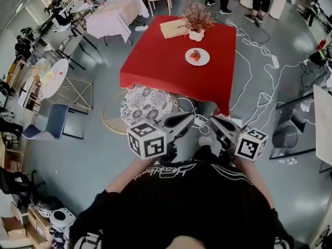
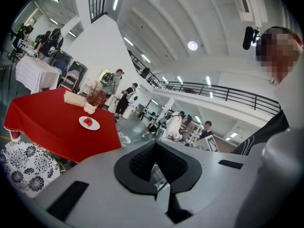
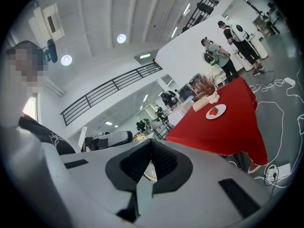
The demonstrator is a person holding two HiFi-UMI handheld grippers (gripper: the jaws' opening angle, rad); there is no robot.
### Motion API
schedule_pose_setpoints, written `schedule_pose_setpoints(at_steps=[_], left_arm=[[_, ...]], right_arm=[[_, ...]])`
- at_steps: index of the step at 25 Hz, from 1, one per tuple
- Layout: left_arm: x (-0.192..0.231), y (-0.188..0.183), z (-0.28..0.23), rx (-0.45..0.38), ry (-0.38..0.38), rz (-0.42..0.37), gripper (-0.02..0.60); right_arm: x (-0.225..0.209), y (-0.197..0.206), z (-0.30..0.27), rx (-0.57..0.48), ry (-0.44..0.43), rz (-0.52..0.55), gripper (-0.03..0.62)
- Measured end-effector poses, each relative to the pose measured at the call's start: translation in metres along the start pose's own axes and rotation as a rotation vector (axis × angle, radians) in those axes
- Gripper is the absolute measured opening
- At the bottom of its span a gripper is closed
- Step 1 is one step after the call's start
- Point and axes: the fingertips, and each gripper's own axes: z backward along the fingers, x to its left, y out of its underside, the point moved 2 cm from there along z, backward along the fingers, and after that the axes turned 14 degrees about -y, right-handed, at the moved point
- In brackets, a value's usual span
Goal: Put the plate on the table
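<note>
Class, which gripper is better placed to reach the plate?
Marginally the left gripper: its tip lines up closer with the plate. The right gripper is as far back; both shut, empty.

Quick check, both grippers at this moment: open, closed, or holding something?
Left gripper: closed, nothing between its jaws.
Right gripper: closed, nothing between its jaws.

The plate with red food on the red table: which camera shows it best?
The head view: it looks down on the whole plate on the red table. The two gripper views show it from a low slant, as a thin oval.
</note>
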Motion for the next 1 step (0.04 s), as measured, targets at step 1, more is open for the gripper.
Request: schedule_pose_setpoints(at_steps=[1], left_arm=[[0.0011,0.0000,-0.0008,0.001,-0.002,0.000,0.008]], right_arm=[[-0.0010,-0.0005,-0.0003,-0.001,0.000,0.000,0.008]])
